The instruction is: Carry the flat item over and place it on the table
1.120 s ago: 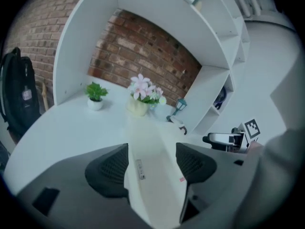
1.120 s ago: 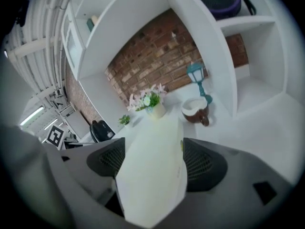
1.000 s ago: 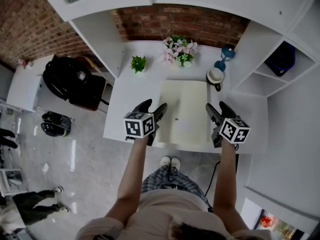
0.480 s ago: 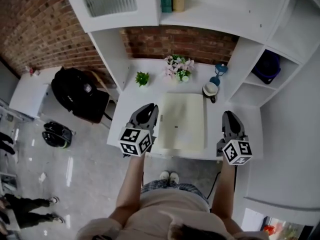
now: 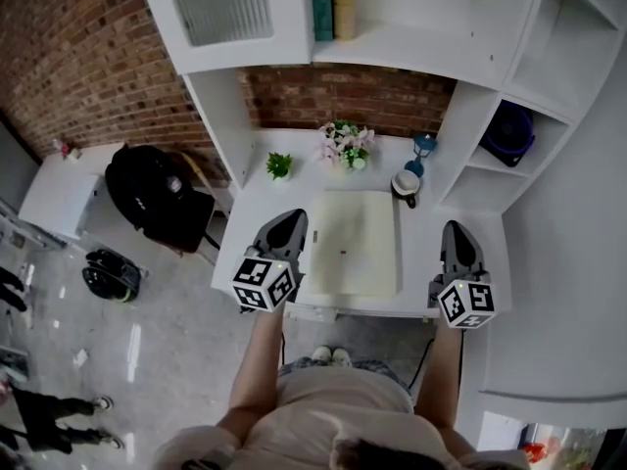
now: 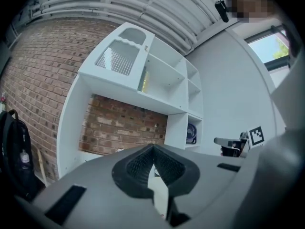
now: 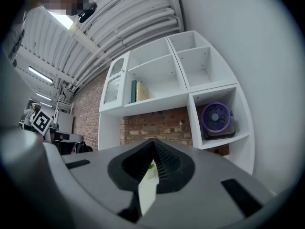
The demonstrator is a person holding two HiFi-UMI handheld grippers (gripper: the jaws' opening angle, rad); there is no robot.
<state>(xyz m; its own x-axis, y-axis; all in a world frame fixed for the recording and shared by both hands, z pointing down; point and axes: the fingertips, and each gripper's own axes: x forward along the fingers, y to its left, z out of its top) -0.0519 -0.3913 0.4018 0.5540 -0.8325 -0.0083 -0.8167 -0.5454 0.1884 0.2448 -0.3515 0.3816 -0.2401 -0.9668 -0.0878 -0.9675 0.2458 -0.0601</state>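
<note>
The flat cream item [image 5: 351,243] lies on the white table [image 5: 257,209], square to its front edge, with nothing touching it. My left gripper [image 5: 287,220] hovers just left of the item's left edge, jaws shut and empty. My right gripper [image 5: 458,230] is off to the right, past the table's right edge, also shut and empty. In the left gripper view the jaws [image 6: 153,150] meet at their tips and point up toward the shelving. The right gripper view shows the same closed jaws [image 7: 154,144] aimed at the shelves.
At the table's back stand a flower pot [image 5: 343,146], a small green plant [image 5: 280,164], a mug [image 5: 405,184] and a blue object [image 5: 423,146]. White shelving [image 5: 460,116] walls the right side and holds a purple fan [image 7: 217,118]. A black backpack [image 5: 152,194] sits to the left.
Both grippers were open at the flat item's side edges; they have drawn back and outward from it and shut. The item stays flat on the table.
</note>
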